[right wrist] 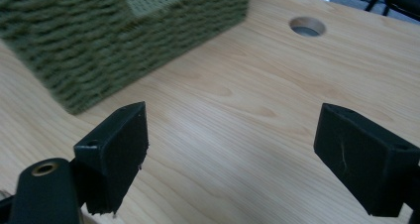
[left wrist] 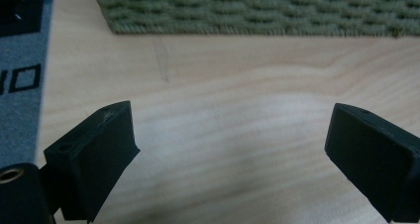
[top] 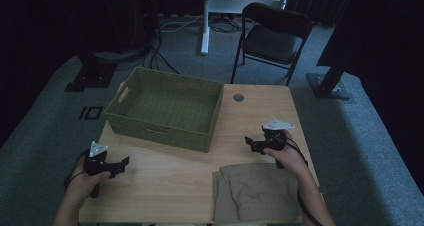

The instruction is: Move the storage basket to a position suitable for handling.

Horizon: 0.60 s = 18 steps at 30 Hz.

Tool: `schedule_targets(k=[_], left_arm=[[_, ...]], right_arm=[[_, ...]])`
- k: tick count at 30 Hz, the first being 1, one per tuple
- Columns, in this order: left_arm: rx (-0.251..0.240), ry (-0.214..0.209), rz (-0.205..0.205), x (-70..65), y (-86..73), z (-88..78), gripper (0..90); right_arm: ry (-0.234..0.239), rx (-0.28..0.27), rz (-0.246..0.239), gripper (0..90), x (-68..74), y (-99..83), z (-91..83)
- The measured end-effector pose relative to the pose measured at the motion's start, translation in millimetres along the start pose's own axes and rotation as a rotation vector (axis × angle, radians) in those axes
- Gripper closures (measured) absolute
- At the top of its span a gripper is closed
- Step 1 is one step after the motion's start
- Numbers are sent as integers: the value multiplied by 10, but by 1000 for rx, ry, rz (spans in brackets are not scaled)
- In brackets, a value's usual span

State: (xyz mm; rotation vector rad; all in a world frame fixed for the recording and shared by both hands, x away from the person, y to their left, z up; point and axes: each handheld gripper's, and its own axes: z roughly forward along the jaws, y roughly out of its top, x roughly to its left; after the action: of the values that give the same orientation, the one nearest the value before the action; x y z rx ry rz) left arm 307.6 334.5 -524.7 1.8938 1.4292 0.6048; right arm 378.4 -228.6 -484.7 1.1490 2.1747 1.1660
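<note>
A green woven basket [top: 165, 107] stands at the back left of the wooden table [top: 170, 171], and its inside looks bare. A folded beige garment [top: 255, 192] lies at the front right edge. My left gripper [top: 120, 165] hovers over the front left of the table, open, with only bare wood between its jaws [left wrist: 230, 144]. The basket wall [left wrist: 257, 8] runs across the top of the left gripper view. My right gripper [top: 250, 144] is held above the table just beyond the garment, open and holding nothing [right wrist: 230, 149], angled toward the basket's near corner [right wrist: 104, 45].
A round cable hole [top: 238, 97] sits in the table's back right part. A black folding chair [top: 272, 38] stands behind the table, with stand bases [top: 330, 86] and cables on the grey carpet. Bare wood lies between the two grippers.
</note>
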Motion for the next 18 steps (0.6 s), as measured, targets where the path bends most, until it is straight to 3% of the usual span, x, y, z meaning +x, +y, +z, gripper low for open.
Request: schedule_targets(k=[7,9,11,14,18], left_arm=[[-64,41,18,133,249,-88,60],[-64,41,18,133,249,-88,60],[-112,45,-7,231,388,-132,60],[-131,53,-7,274,448,-149,60],[-180,42,-36,382,578,-190,60]], right_arm=[[33,-12,-1,132,187,96,67],[37,-13,-1,132,213,110,77],[49,-24,1,132,275,157,93],[52,-26,6,132,317,190,102],[70,-53,34,132,408,262,120]])
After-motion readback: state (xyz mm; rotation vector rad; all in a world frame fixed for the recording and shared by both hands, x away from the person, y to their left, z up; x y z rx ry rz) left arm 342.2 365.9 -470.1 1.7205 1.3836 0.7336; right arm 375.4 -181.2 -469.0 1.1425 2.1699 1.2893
